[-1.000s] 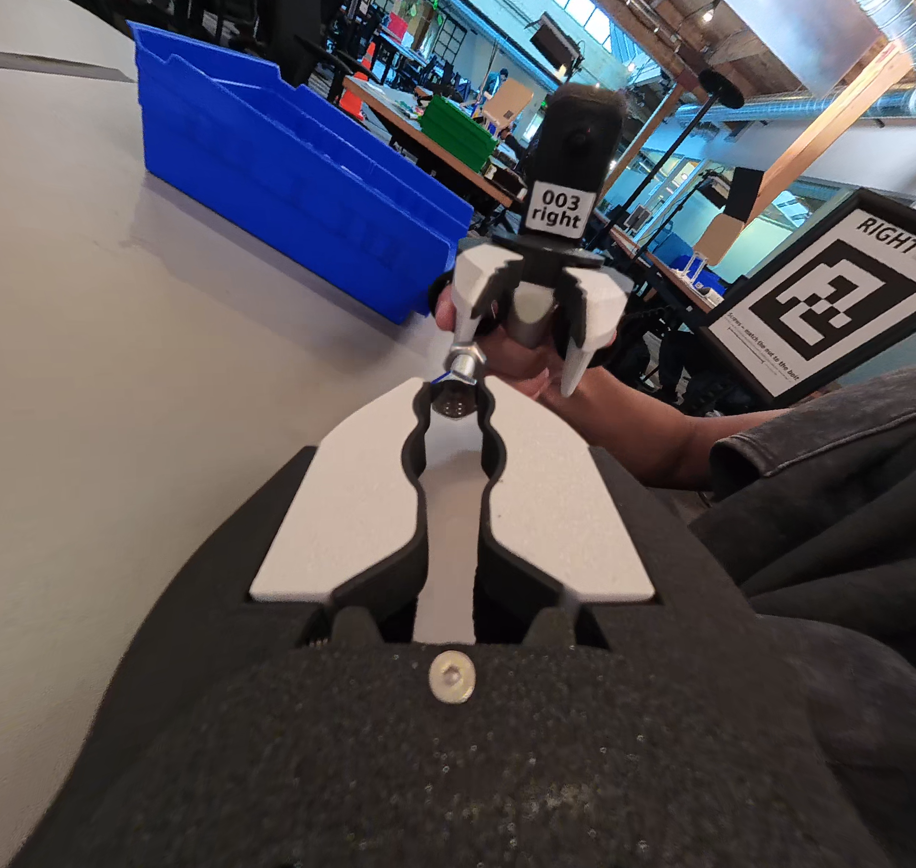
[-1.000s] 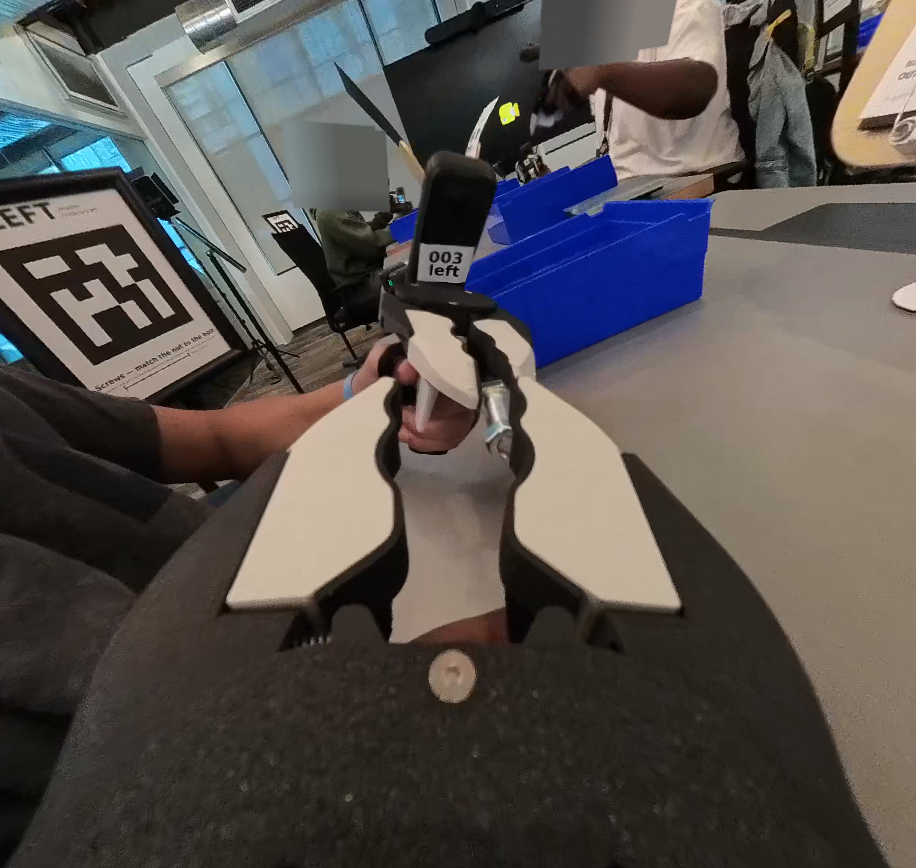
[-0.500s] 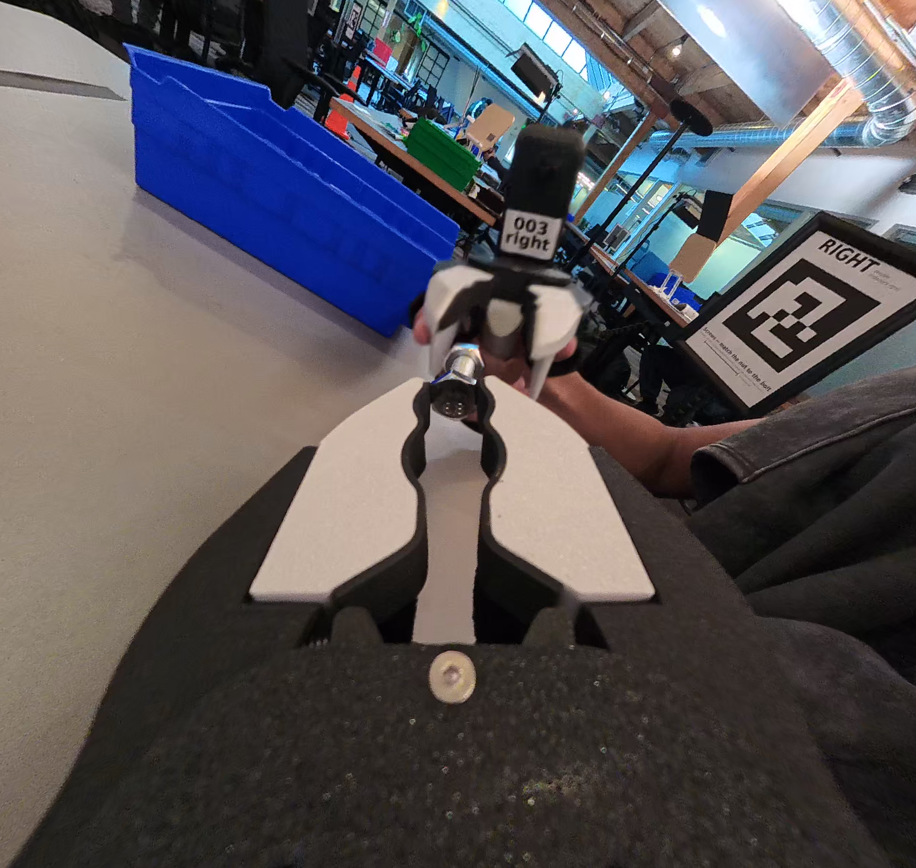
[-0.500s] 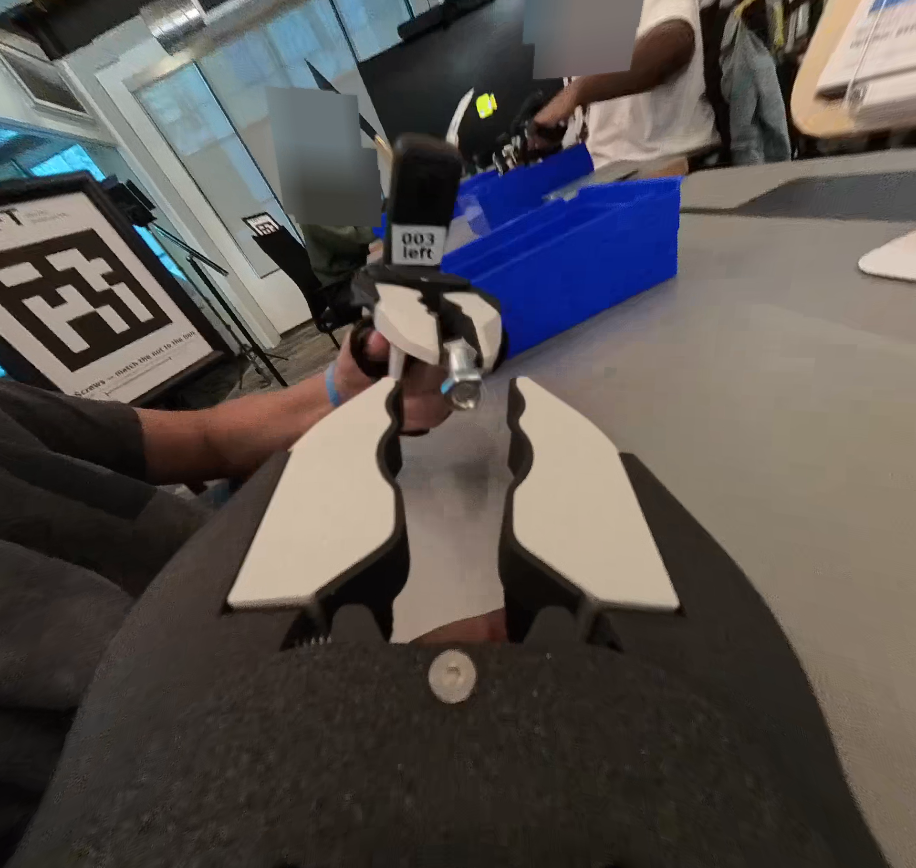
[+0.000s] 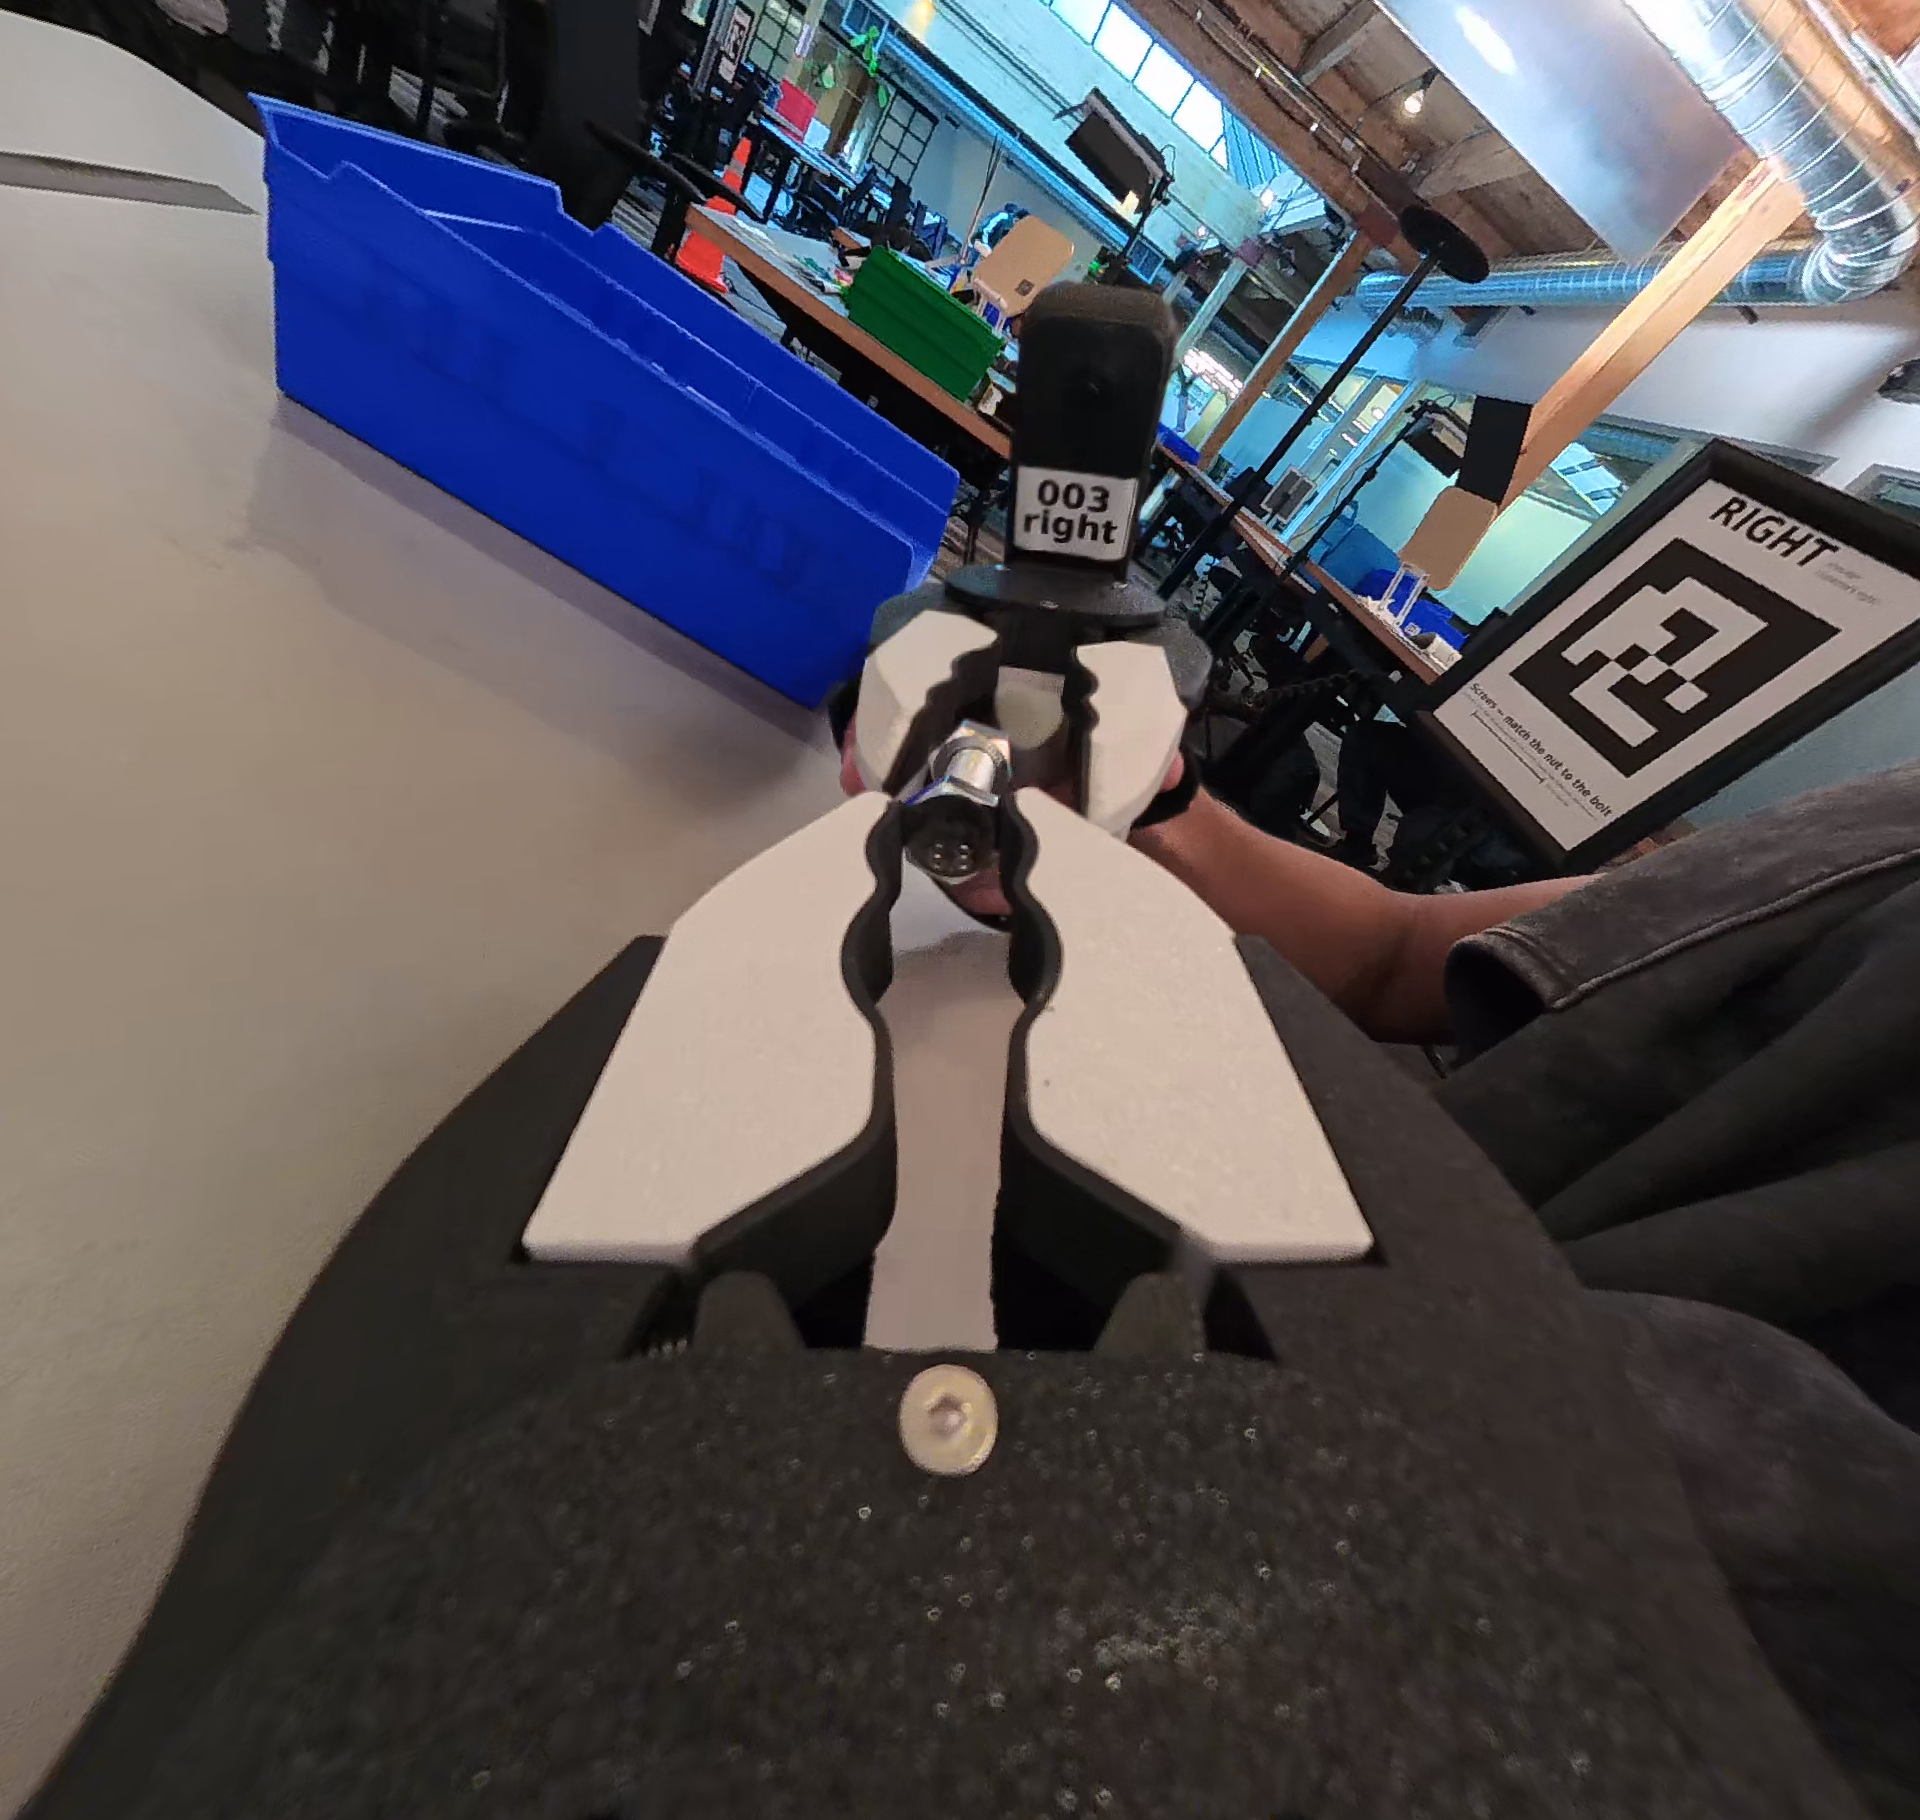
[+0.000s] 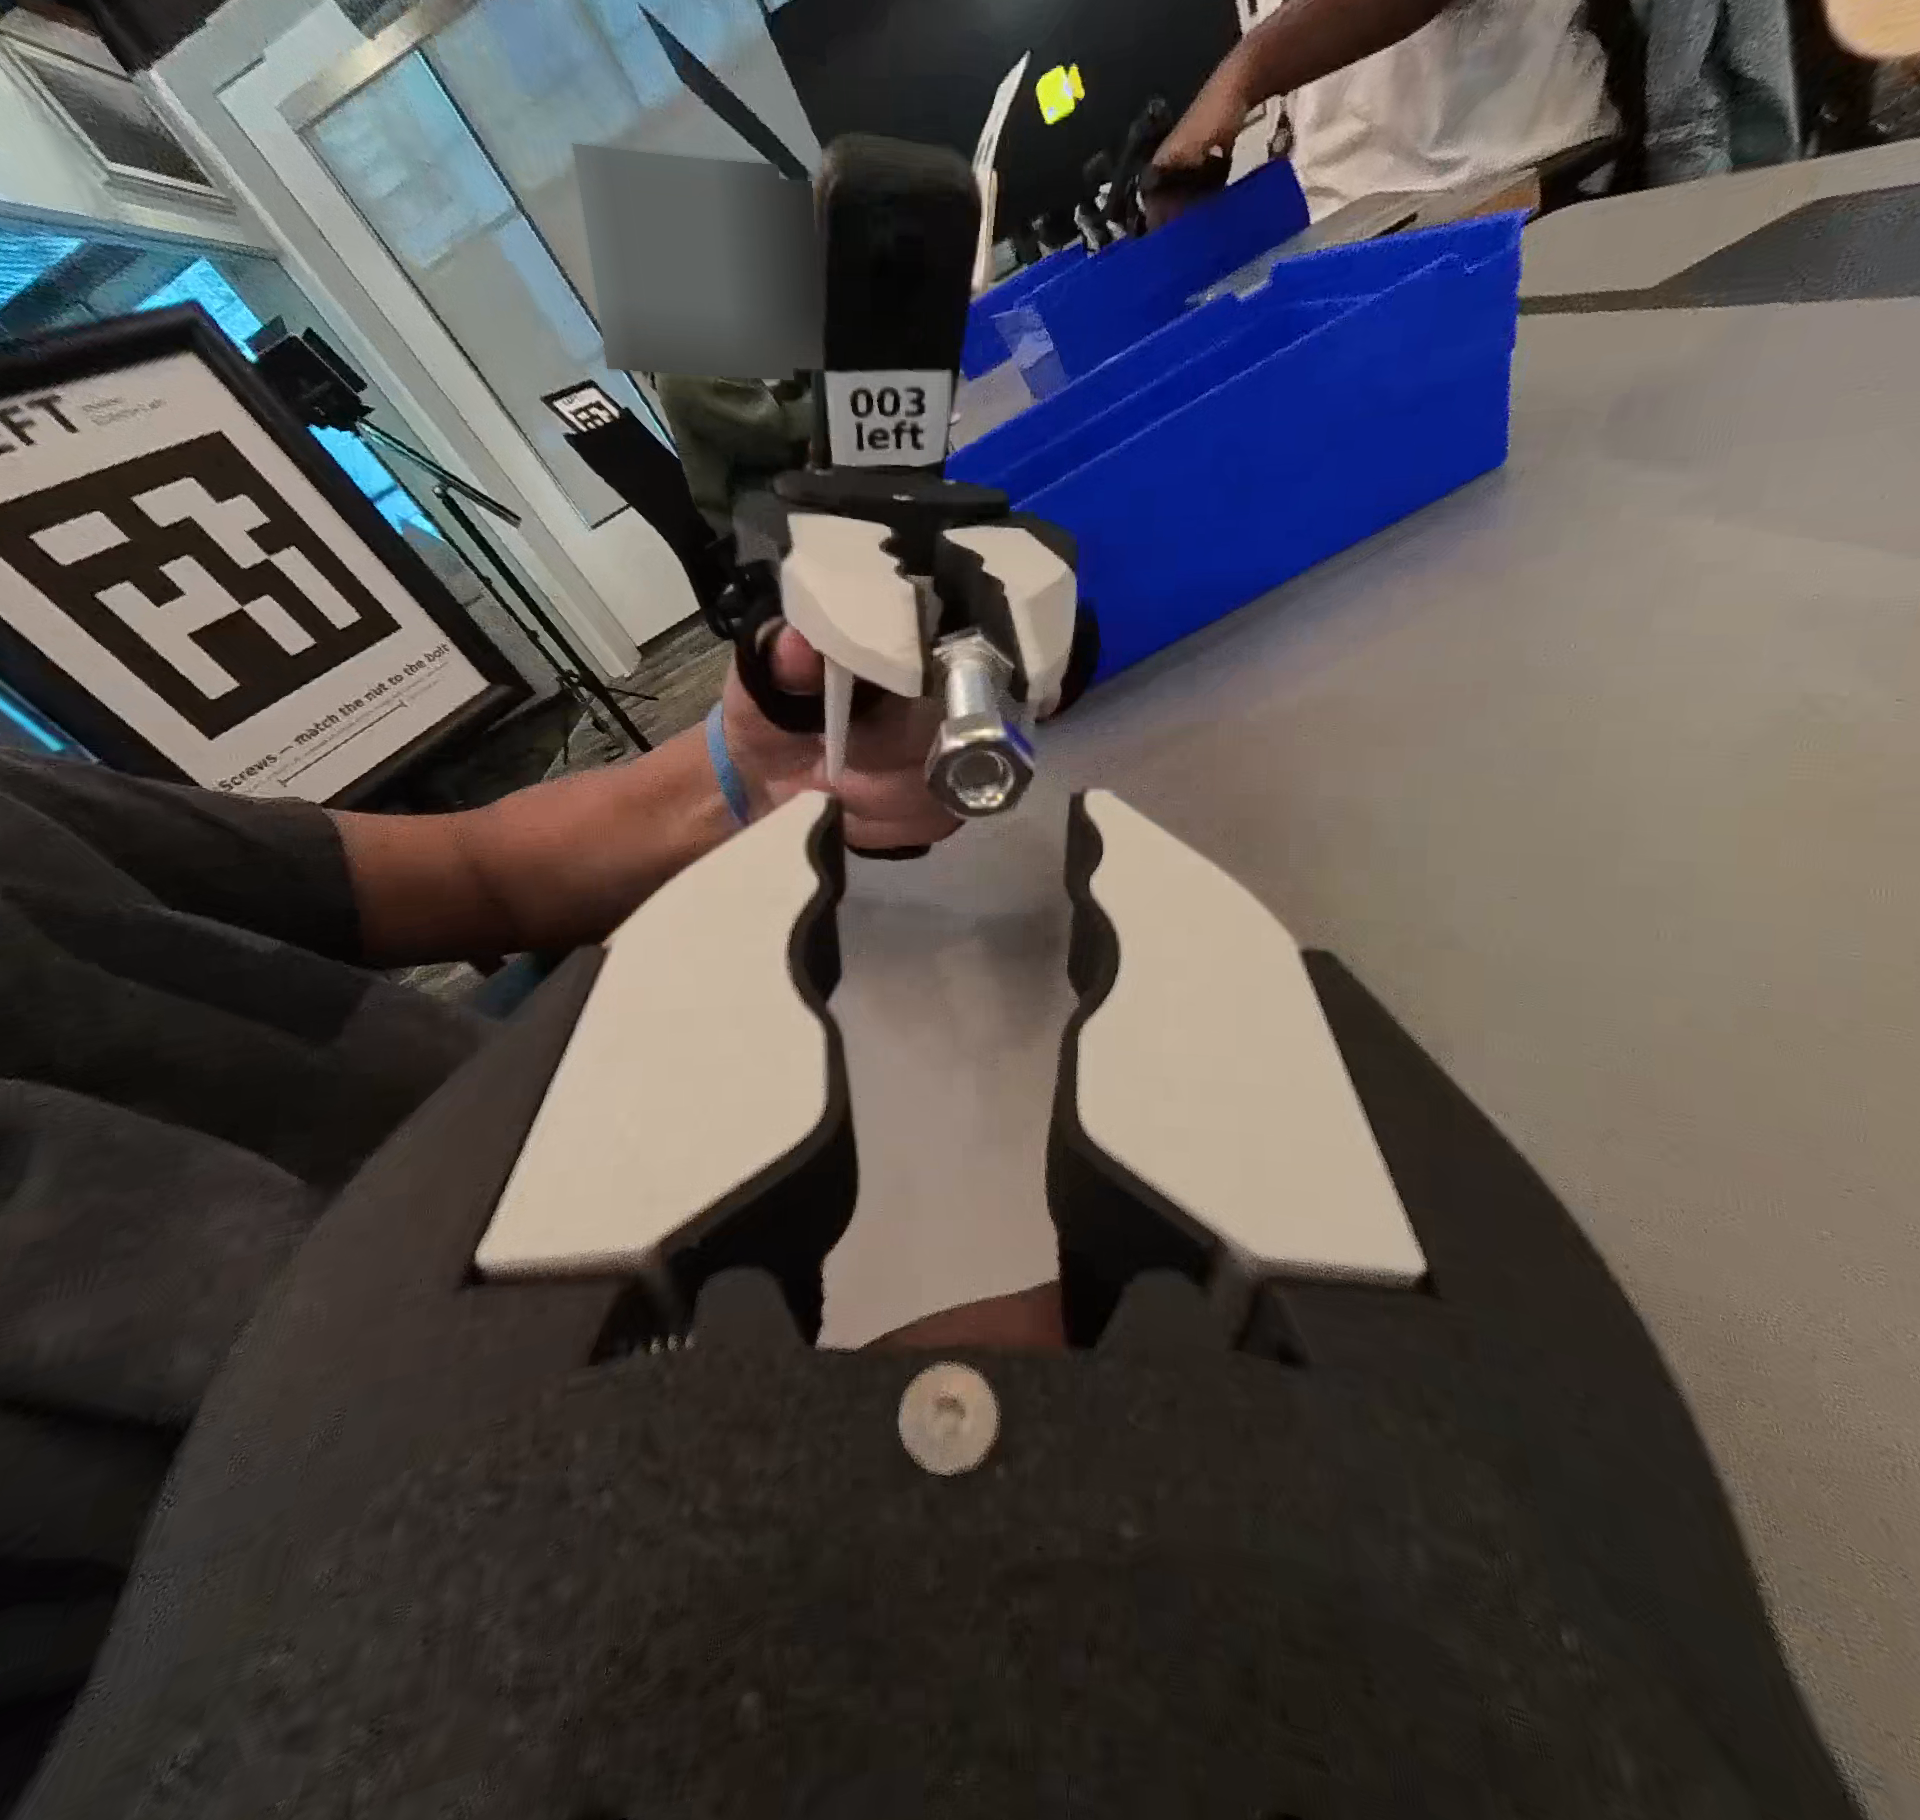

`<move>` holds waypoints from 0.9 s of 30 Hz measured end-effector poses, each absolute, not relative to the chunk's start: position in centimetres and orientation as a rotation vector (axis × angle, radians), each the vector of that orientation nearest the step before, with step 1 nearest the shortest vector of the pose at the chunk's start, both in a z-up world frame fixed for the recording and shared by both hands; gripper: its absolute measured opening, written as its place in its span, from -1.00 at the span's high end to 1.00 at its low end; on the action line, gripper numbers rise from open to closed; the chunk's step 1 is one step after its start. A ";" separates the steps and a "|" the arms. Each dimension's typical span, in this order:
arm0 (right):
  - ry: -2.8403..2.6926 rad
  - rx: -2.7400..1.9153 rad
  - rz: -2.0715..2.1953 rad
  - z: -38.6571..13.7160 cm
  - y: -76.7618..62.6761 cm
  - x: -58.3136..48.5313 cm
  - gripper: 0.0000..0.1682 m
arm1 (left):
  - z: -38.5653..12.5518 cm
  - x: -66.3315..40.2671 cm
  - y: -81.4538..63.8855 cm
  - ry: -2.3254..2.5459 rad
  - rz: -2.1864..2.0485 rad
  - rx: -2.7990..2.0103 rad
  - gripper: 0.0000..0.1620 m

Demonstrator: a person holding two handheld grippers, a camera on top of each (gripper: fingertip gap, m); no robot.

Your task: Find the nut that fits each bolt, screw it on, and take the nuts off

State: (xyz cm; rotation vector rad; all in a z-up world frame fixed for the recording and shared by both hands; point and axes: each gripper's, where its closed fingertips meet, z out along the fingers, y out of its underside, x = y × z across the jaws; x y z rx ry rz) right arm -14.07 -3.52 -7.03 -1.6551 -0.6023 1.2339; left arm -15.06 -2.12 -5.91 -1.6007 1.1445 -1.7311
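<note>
the blue bin [image 5: 582,440] stands on the grey table [image 5: 260,835], far left in the left wrist view. the left gripper [image 5: 951,840] is clamped on the head of the bolt [image 5: 948,840]; the shank points away toward the right gripper [image 5: 1023,731], which faces it. a hex nut [image 5: 961,783] sits on the shank just past the left fingertips. to the right stands a framed marker board [image 5: 1683,669] and a dark sleeve [image 5: 1714,991].

in the right wrist view, a second framed marker board [image 6: 197,565] stands at left. the left gripper [image 6: 971,669] holds the bolt [image 6: 971,695] above the table [image 6: 1558,887], with the nut [image 6: 982,773] at the near end. the right gripper [image 6: 951,814] is spread, fingers clear of the nut and holding nothing. the blue bin [image 6: 1278,461] lies behind, to the right.
</note>
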 end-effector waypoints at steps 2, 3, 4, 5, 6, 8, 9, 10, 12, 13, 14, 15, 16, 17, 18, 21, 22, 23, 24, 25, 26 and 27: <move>-0.603 -1.601 1.247 -5.8 -3.7 -14.7 0.43 | -6.1 -15.0 -2.1 1.148 -1.727 -1.605 0.79; -0.603 -1.552 1.227 -4.9 -3.7 -14.6 0.49 | -6.1 -15.0 -2.1 1.150 -1.727 -1.607 0.79; -0.599 -1.502 1.226 -3.8 -3.8 -14.3 0.53 | -6.3 -15.0 -1.9 1.150 -1.699 -1.623 0.79; -0.565 -1.472 1.220 -3.0 -3.6 -13.6 0.52 | -6.6 -15.0 -1.7 1.153 -1.677 -1.630 0.79; -0.541 -1.463 1.213 -2.7 -3.4 -13.0 0.52 | -6.6 -15.1 -1.7 1.153 -1.688 -1.628 0.79; -0.522 -1.508 1.206 -3.5 -3.2 -12.3 0.52 | -6.3 -15.1 -1.6 1.132 -1.717 -1.620 0.79; -0.518 -1.558 1.205 -4.6 -3.0 -12.2 0.52 | -6.2 -15.1 -1.7 1.134 -1.719 -1.617 0.79; -0.521 -1.616 1.208 -5.8 -2.8 -12.4 0.51 | -6.2 -15.1 -1.7 1.138 -1.717 -1.612 0.79; -0.560 -1.675 1.237 -7.3 -3.1 -13.4 0.48 | -6.0 -15.1 -1.9 1.142 -1.724 -1.604 0.79; -0.577 -1.660 1.258 -7.2 -3.3 -14.1 0.49 | -6.1 -15.1 -2.0 1.145 -1.722 -1.605 0.79; -0.588 -1.632 1.273 -6.6 -3.5 -14.5 0.49 | -6.1 -15.0 -1.9 1.146 -1.715 -1.609 0.79; -0.591 -1.617 1.268 -6.1 -3.6 -14.8 0.41 | -6.1 -15.0 -2.0 1.145 -1.721 -1.606 0.79; -0.598 -1.582 1.257 -5.3 -3.6 -14.7 0.43 | -6.0 -15.1 -1.9 1.143 -1.730 -1.604 0.79; -0.583 -1.529 1.257 -4.3 -3.7 -14.2 0.50 | -6.2 -15.2 -1.7 1.139 -1.710 -1.616 0.79; -0.536 -1.487 1.259 -3.3 -3.6 -13.4 0.51 | -6.4 -15.2 -1.5 1.141 -1.686 -1.626 0.79; -0.453 -1.533 1.255 -3.9 -2.6 -11.9 0.54 | -5.9 -15.3 -1.6 1.120 -1.738 -1.601 0.79; -0.437 -1.585 1.263 -4.9 -2.5 -12.0 0.54 | -5.8 -15.3 -1.6 1.119 -1.742 -1.598 0.79; -0.415 -1.644 1.287 -6.1 -2.2 -12.3 0.53 | -5.8 -15.3 -1.7 1.122 -1.739 -1.597 0.79; -0.406 -1.684 1.347 -6.9 -2.3 -12.9 0.52 | -5.7 -15.3 -1.7 1.124 -1.739 -1.594 0.79; -0.392 -1.695 1.430 -7.3 -2.6 -13.5 0.52 | -5.7 -15.3 -1.8 1.124 -1.743 -1.592 0.79; -0.368 -1.687 1.502 -7.2 -2.7 -13.9 0.54 | -5.7 -15.2 -1.8 1.126 -1.738 -1.593 0.79; -0.333 -1.656 1.561 -6.8 -2.6 -14.0 0.58 | -5.9 -15.2 -1.8 1.132 -1.723 -1.598 0.79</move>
